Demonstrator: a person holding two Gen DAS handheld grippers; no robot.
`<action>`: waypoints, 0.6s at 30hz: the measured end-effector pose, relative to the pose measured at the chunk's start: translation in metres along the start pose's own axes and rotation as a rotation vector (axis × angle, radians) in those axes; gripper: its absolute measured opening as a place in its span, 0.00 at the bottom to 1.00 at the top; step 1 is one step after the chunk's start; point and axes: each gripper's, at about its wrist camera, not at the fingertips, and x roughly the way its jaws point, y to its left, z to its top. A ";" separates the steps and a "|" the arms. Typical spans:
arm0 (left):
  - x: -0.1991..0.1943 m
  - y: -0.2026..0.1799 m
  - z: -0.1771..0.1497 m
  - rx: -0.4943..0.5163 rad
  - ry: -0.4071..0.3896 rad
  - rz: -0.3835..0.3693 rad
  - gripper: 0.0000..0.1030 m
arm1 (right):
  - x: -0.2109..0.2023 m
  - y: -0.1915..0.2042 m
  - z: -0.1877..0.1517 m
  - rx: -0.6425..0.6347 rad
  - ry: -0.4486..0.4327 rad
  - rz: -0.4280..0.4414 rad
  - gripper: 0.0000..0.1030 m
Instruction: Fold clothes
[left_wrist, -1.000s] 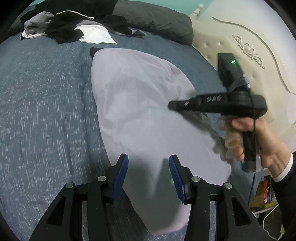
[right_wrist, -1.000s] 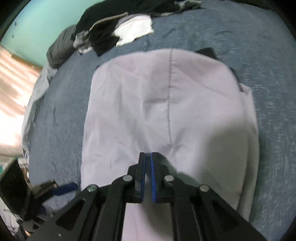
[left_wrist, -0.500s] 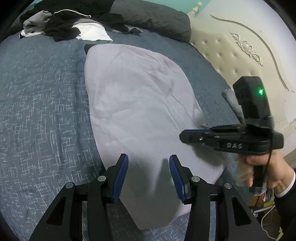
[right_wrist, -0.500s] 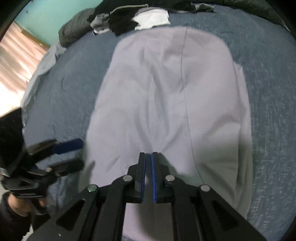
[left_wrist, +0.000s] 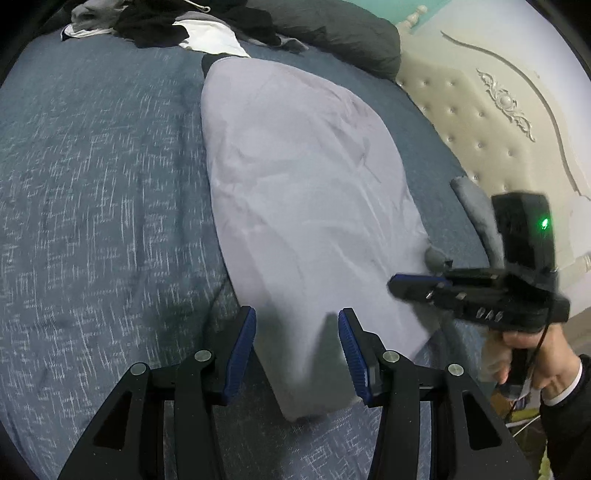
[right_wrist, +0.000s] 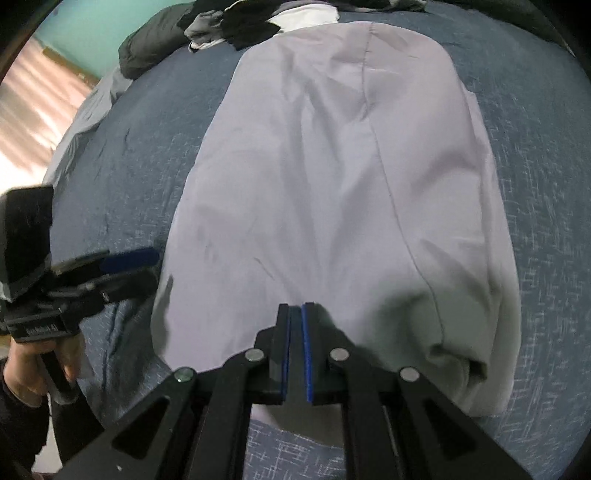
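My left hand-held gripper (left_wrist: 297, 347) is wide, my right hand-held gripper (right_wrist: 295, 345) is closed, empty, over the shirt (right_wrist: 343, 177); clothes pile (left_wrist: 166, 22) sits behind.

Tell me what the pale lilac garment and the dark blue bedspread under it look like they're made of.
Pale lilac garment: thin, smooth woven cloth, likely cotton or a blend; matte, with fine creases and a stitched seam. Dark blue bedspread: thicker, softer textile with flecked white threads, possibly brushed or plush; too blurred to say more.
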 end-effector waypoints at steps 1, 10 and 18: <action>0.000 0.000 -0.002 -0.003 0.003 -0.001 0.50 | -0.007 -0.001 -0.001 0.007 -0.014 0.007 0.06; 0.008 0.008 -0.015 -0.057 0.028 -0.031 0.58 | -0.078 -0.062 -0.025 0.145 -0.114 -0.004 0.25; 0.019 0.014 -0.020 -0.089 0.031 -0.055 0.60 | -0.090 -0.106 -0.042 0.229 -0.031 -0.005 0.62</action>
